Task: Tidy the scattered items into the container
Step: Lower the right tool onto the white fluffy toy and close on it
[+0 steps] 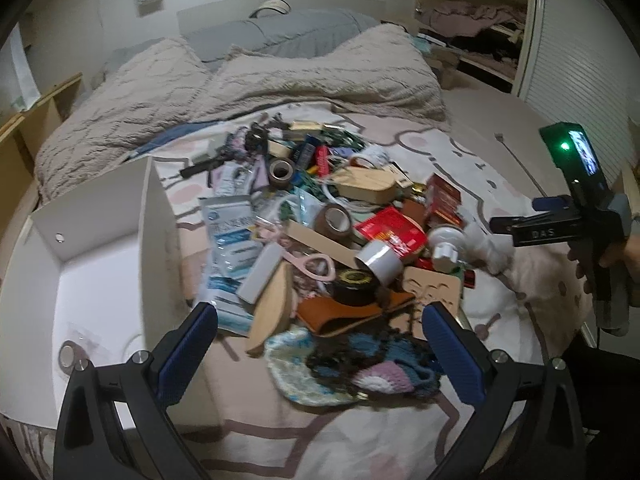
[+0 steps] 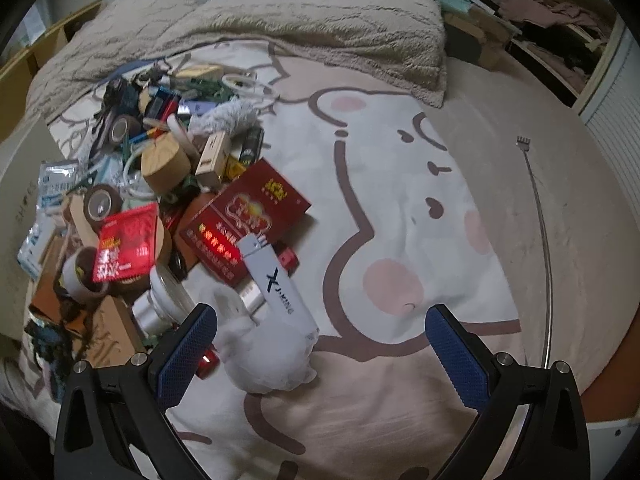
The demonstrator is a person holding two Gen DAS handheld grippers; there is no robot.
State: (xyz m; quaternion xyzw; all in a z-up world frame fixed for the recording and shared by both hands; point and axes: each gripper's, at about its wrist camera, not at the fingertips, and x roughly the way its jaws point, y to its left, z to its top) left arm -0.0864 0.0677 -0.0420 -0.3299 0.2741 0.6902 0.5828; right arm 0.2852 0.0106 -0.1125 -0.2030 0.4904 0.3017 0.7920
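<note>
**A:** Box [image 1: 100, 264] first, from the left wrist camera: where does it sit?

**B:** On the bed, at the left of the view, white and open-topped. Its near wall stands just beside the pile [image 1: 320, 220]. Inside I can make out a small clear bag and a round metal piece on the floor of it, little else.

**A:** And the left gripper [image 1: 320, 320]?

**B:** Jaws spread wide, nothing between them. It hangs above the near edge of the pile, over a crochet piece [image 1: 344, 364] and a brown leather flap [image 1: 344, 312].

**A:** What tops the pile?

**B:** A white tape roll [image 1: 380, 262], a brown tape roll [image 1: 334, 220], a red packet [image 1: 394, 234], pink scissors [image 1: 304, 256], and blue-and-white mask packs [image 1: 232, 240] against the box wall. The right gripper [image 1: 516, 226] shows at the right edge, over a white plush toy [image 1: 486, 246]; from here I cannot tell how its jaws stand.

**A:** Now the right wrist camera.

**B:** There the right gripper's jaws are wide apart and hold nothing. The plush toy [image 2: 264, 352] lies low between the fingers, nearer the left pad [image 2: 186, 356]. A white lighter [image 2: 280, 284] rests on top of it, tilted, its head toward a red box [image 2: 248, 216].

**A:** The container in this view?

**B:** Only a pale wall at the far left edge, too blurred to be sure. A thin metal back scratcher [image 2: 540, 216] lies well apart on the right of the blanket [image 2: 400, 200].
</note>
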